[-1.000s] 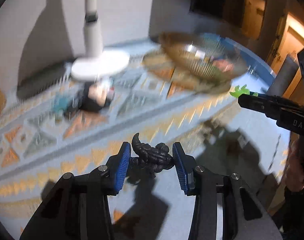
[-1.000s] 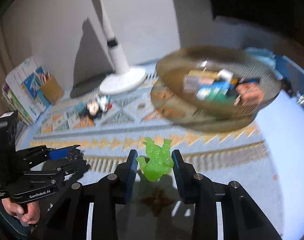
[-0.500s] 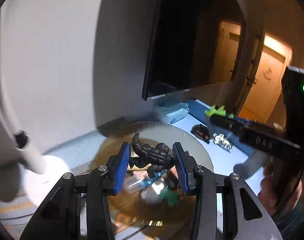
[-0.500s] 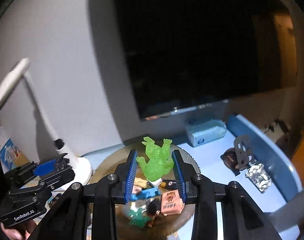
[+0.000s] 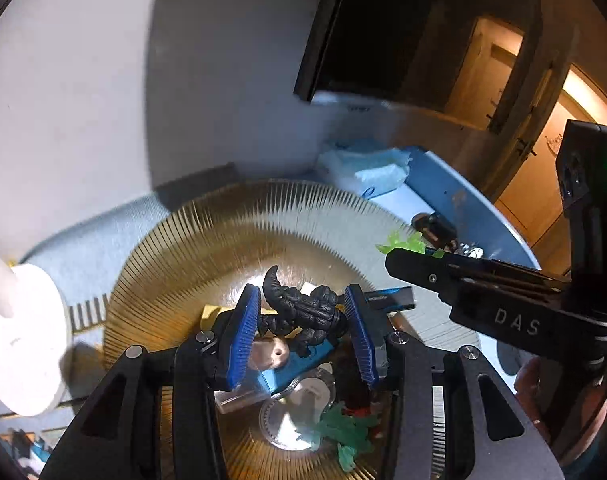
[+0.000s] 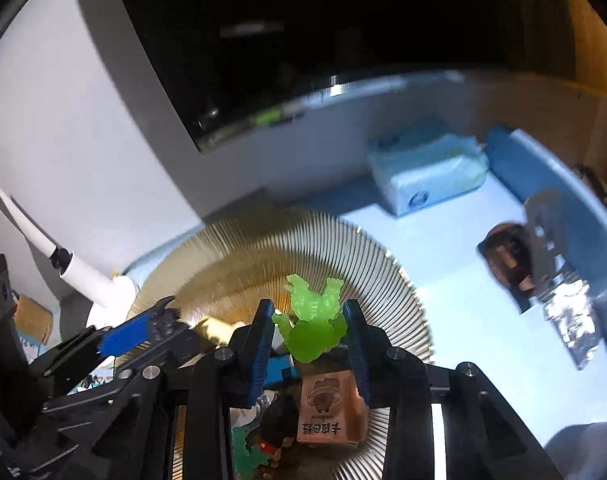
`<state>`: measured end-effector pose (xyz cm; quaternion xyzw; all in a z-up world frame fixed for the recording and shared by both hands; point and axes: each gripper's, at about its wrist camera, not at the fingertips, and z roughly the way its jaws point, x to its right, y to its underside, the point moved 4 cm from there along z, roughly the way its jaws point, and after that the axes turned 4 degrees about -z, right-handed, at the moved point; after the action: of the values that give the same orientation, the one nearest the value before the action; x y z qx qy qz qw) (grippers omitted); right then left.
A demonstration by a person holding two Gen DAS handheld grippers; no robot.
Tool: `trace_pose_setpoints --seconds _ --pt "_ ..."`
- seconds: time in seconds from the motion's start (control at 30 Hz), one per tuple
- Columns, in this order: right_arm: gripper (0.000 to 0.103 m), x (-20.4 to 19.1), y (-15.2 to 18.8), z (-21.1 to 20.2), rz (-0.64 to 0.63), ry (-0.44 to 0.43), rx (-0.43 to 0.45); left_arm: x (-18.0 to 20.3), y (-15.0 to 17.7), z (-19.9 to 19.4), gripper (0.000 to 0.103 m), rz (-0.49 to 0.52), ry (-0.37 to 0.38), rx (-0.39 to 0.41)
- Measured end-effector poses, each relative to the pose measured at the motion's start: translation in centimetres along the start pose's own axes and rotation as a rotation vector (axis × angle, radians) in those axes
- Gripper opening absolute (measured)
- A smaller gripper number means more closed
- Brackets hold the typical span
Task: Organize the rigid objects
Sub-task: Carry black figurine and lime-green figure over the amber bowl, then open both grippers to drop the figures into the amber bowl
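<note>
Left tongs (image 5: 301,316) are clamping a black figurine (image 5: 303,312); right tongs (image 6: 309,322) are clamping a green figurine (image 6: 311,324), both hovering above the gold wire bowl (image 5: 239,240).

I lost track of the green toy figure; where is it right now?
The green figure is clamped in the right gripper, held above the gold wire basket with the toys in it.

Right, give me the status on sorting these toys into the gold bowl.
Done: the gold wire bowl already holds several small toys and boxes. In hand: the left tool grips a black dinosaur and the right tool a green figure, both above the bowl. Left: releasing both; anything remaining elsewhere is out of view.
</note>
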<state>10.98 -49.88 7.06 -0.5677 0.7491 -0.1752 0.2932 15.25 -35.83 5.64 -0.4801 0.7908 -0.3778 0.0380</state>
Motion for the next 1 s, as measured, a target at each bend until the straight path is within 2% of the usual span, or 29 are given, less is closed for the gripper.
trace_pose_setpoints --seconds 0.27,0.3,0.33,0.37,0.4,0.43,0.47,0.6,0.83,1.0 --pt "0.034 0.5 0.6 1.5 0.022 -0.012 -0.062 0.0 0.5 0.9 0.041 0.004 -0.003 -0.026" --pt "0.034 0.7 0.8 1.7 0.031 -0.012 -0.071 0.0 0.5 1.1 0.044 0.004 -0.004 -0.031" --pt "0.035 0.7 0.8 1.8 0.034 -0.011 -0.077 0.0 0.5 1.1 0.059 0.002 0.002 -0.042" --pt "0.036 0.8 0.9 1.9 0.038 -0.009 -0.083 0.0 0.5 1.0 0.07 0.0 0.012 -0.05" --pt "0.047 0.9 1.0 2.0 0.043 -0.006 -0.093 -0.1 0.6 0.8 0.088 -0.005 0.016 -0.053" --pt "0.06 1.0 1.1 2.1 0.05 -0.007 -0.103 -0.1 0.7 0.2 0.089 -0.005 0.012 -0.032" --pt "0.063 1.0 1.2 2.0 0.055 -0.012 -0.103 -0.1 0.7 -0.4 0.089 0.005 0.0 -0.009" --pt "0.063 0.5 1.3 -0.4 0.044 -0.006 -0.05 0.1 1.0 -3.3 0.089 0.034 0.013 0.012" --pt "0.064 -3.6 2.1 -5.3 0.001 -0.081 0.0 -0.6 2.1 -12.0 0.089 0.048 0.008 0.122" --pt "0.064 -8.8 3.8 -9.3 -0.072 -0.164 0.034 -2.7 6.1 -20.2 0.09 0.063 -0.012 0.232"
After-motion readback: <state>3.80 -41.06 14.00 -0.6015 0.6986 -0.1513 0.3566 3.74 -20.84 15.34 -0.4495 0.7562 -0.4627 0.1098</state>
